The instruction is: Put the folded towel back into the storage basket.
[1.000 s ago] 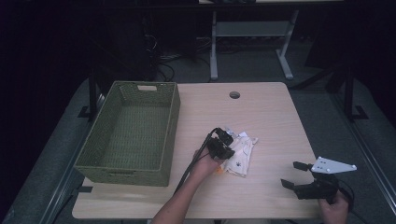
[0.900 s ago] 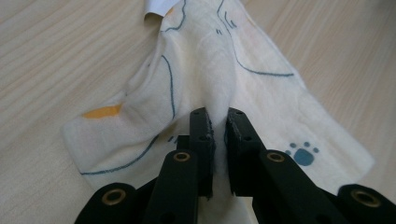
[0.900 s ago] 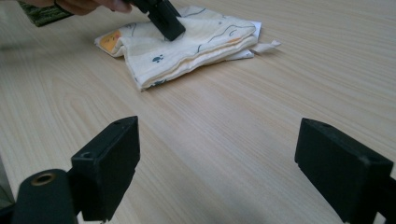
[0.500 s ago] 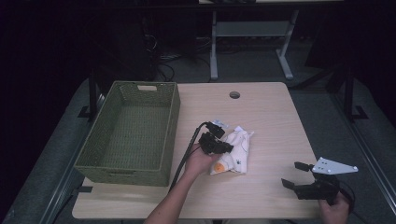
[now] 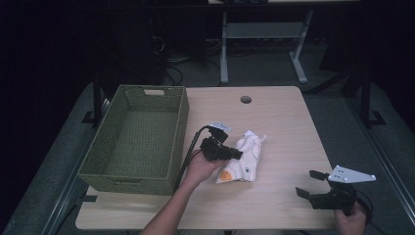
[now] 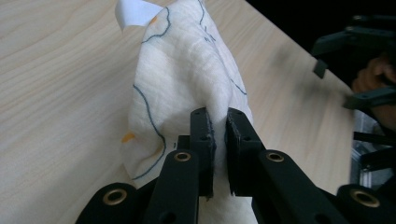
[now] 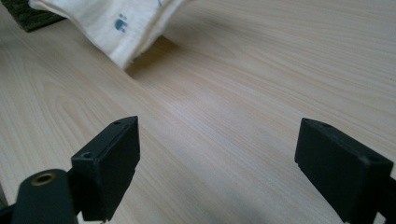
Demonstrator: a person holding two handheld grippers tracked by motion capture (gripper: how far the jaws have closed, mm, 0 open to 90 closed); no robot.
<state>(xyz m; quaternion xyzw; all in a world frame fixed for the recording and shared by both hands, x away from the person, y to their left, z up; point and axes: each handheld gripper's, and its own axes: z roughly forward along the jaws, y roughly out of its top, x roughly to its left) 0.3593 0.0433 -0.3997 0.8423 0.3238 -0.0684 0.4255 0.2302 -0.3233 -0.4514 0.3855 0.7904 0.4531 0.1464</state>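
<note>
Grasp step: your left gripper (image 6: 217, 135) is pinched on the cloth (image 6: 182, 79) w/ jaws nearly together, right gripper (image 7: 219, 172) idle, jaws wide apart; next prob. lift it over the basket (image 5: 183, 117) wall.

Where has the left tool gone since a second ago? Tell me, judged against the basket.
Yes. The left tool, shut on the white cloth, has shifted toward the green basket, closing the gap to its right wall.

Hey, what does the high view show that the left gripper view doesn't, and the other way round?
High view alone: the green woven basket left of the cloth, and the round hole in the tabletop.

Left gripper view alone: the left gripper with its black fingers pinched on a fold, plus thin blue lines and orange spots on the fabric.

Both: the white printed cloth, the light wooden table, and the right gripper, open.
</note>
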